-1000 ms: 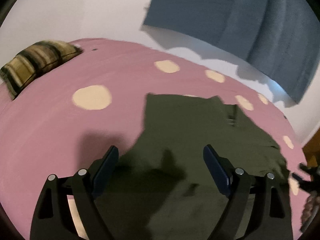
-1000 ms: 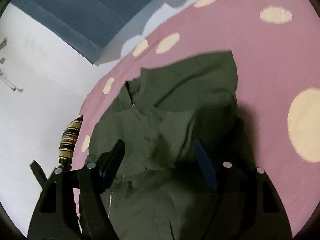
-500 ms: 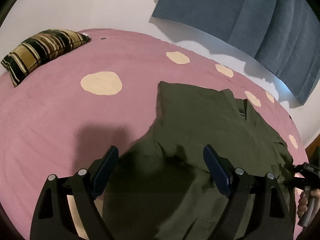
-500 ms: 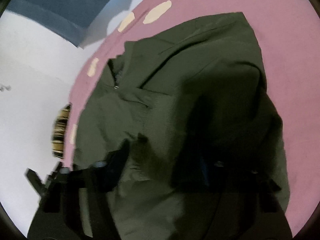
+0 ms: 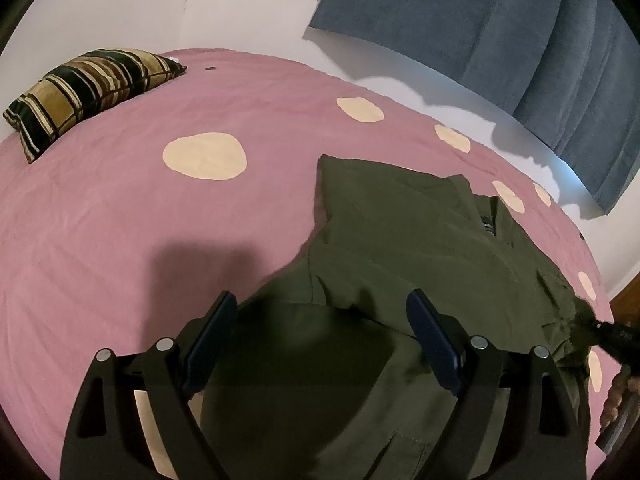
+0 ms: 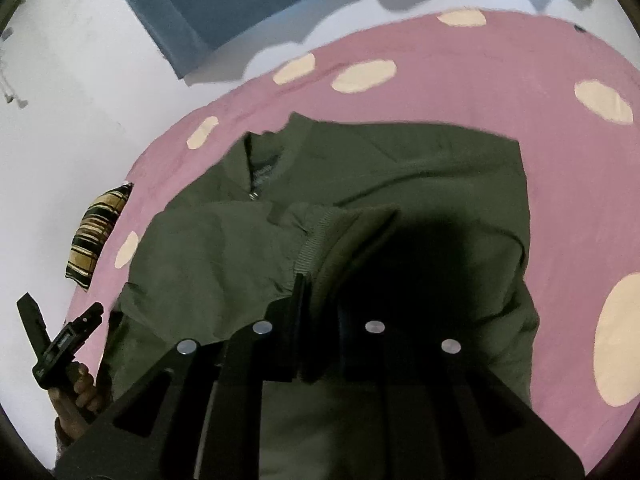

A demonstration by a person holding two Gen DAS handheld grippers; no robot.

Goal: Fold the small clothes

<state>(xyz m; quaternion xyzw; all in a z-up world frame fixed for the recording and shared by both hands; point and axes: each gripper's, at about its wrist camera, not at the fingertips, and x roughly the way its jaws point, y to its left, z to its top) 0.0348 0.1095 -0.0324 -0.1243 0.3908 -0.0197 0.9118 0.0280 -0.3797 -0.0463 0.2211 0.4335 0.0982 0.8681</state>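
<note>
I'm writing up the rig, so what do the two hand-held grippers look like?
The left hand-held gripper has matte black triangular cut-out arms, silver round rivets and dark blue flat finger pads. The right hand-held gripper has the same black frame and silver rivets. No cables or sleeves show.

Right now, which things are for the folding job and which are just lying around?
For the job: green jacket, right gripper pinching its sleeve cuff, left gripper open above it.
Just lying around: striped pillow, blue curtain, pink spotted bedspread.

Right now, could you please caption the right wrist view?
Right gripper shut on the olive jacket's ribbed cuff above a pink spotted bedspread.
</note>
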